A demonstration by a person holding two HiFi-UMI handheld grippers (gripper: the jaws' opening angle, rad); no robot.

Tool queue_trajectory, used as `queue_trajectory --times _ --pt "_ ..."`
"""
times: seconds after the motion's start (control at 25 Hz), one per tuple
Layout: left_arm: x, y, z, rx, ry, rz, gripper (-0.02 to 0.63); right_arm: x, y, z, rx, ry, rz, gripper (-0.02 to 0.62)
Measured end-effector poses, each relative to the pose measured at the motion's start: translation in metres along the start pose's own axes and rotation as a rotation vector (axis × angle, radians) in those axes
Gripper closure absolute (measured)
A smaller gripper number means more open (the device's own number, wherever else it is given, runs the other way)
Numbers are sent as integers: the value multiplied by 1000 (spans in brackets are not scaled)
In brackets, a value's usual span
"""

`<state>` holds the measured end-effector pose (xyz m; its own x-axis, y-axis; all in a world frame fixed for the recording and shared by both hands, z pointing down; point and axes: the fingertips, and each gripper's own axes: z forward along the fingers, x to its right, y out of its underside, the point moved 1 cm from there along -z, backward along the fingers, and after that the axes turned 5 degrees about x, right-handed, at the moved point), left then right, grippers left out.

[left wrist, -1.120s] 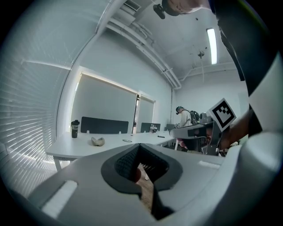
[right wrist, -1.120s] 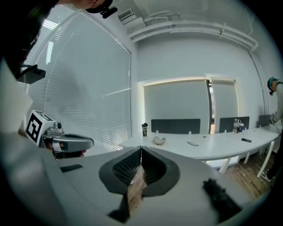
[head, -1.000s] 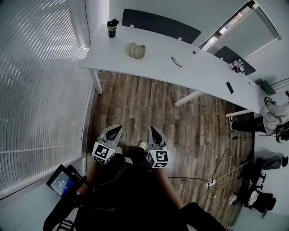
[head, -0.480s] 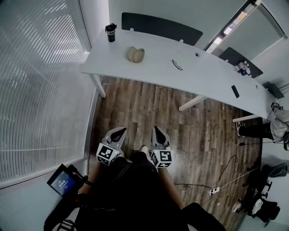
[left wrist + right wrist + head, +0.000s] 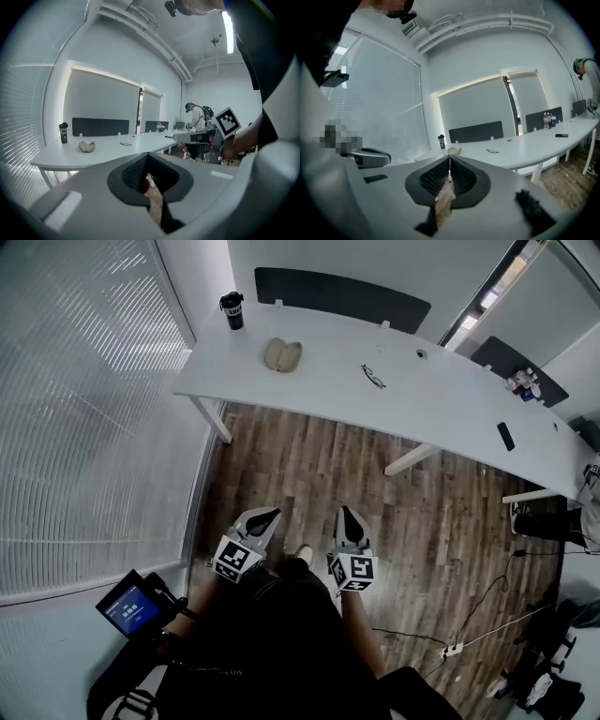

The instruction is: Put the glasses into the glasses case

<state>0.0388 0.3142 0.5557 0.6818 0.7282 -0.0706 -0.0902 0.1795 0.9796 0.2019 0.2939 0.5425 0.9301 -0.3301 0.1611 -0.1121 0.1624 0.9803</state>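
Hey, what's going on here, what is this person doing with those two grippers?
A person stands on the wood floor, short of a long white table, holding the left gripper and the right gripper low in front of the body. Both are shut and empty. On the table the glasses case lies open, and the glasses lie apart from it, untouched. Nothing is in the case yet.
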Motion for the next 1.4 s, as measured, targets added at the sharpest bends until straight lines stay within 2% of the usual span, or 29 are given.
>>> queue_trajectory --times 0.24,0.44,0.72,0.96,1.16,1.4 --pt "21 -1 37 -16 -33 -6 600 59 -2 -15 -8 0 -4 586" --pt "39 0 53 -24 -30 15 601 86 3 -18 -12 -8 2 586" --pt "31 1 73 -26 -48 -6 601 101 5 -18 4 7 20 586" --pt "39 2 96 -29 6 4 601 117 8 -26 -12 49 17 586" --pt "33 -2 119 2 26 -6 601 123 7 -29 -22 77 9 586" --pt "28 -7 136 -6 43 -15 600 135 1 -20 -32 86 -3 586"
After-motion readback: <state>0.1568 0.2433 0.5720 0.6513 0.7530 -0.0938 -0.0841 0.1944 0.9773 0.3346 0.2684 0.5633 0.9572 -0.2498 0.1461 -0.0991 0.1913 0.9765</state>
